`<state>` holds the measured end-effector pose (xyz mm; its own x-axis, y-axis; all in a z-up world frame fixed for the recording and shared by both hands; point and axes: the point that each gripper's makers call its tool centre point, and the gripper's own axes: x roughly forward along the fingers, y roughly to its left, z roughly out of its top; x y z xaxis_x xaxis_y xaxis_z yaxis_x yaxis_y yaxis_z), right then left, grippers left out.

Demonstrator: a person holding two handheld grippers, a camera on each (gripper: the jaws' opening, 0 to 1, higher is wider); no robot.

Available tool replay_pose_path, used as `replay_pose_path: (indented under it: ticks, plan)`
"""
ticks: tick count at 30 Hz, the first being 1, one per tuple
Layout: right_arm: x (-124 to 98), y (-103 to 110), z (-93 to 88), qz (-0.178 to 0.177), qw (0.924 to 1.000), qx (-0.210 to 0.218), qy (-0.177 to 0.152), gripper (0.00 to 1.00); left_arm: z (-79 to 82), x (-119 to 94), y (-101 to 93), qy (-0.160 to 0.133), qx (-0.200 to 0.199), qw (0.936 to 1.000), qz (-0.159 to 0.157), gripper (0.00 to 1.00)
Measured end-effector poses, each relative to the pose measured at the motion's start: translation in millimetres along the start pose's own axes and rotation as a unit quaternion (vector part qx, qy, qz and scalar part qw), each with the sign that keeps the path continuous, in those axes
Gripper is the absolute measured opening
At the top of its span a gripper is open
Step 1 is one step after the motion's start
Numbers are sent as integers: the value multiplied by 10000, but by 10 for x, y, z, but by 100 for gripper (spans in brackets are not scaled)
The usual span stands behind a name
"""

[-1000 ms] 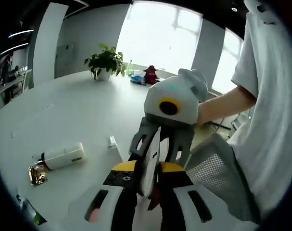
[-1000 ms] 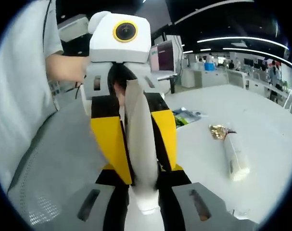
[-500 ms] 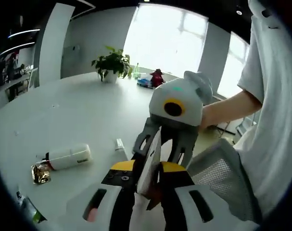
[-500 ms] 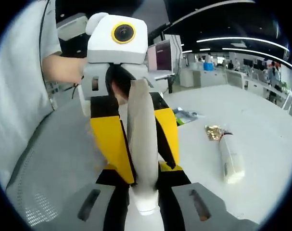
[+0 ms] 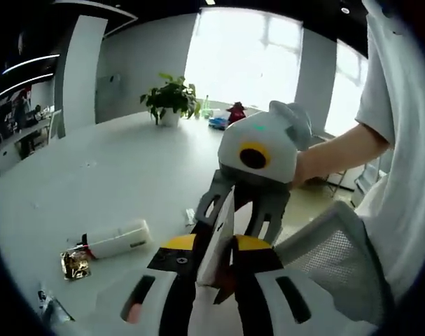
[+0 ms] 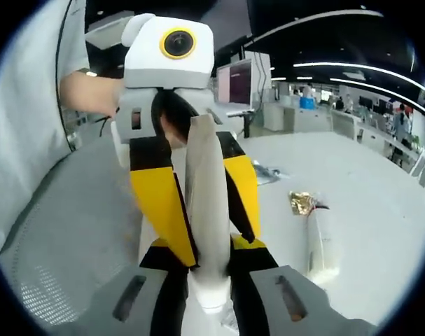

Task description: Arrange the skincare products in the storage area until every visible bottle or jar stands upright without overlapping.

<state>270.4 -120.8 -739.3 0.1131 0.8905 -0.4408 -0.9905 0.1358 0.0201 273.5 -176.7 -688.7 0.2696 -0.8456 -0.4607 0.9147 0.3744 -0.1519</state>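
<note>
A white squeeze tube hangs in the air between my two grippers, which face each other. My left gripper, with yellow-tipped jaws, is shut on one end of it. In the right gripper view the tube runs upward from its cap end, and my right gripper is shut on that end. The right gripper comes in from above with grey fingers either side of the tube. A white bottle lies on its side on the white table, next to a gold foil sachet.
The lying bottle and sachet are right of the tube. A small white item sits near the table edge. A grey mesh chair back is close by, with a person's arm behind. A potted plant stands far back.
Both grippers keep their hold on the tube. The views have drifted a little, so the lying bottle and sachet sit nearer the tube in both pictures.
</note>
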Motion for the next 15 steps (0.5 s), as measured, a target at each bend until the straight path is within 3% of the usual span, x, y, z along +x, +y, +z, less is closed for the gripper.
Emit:
replay_pose_path:
  ticks: [11, 15]
  plan:
    - [-59, -222, -13, -226, 9993, -105, -266, 22, 120, 143, 140, 191, 676, 9973, 214, 15]
    - [-69, -311, -16, -282, 9990, -139, -321, 22, 203, 166, 204, 53, 669, 9975, 221, 15]
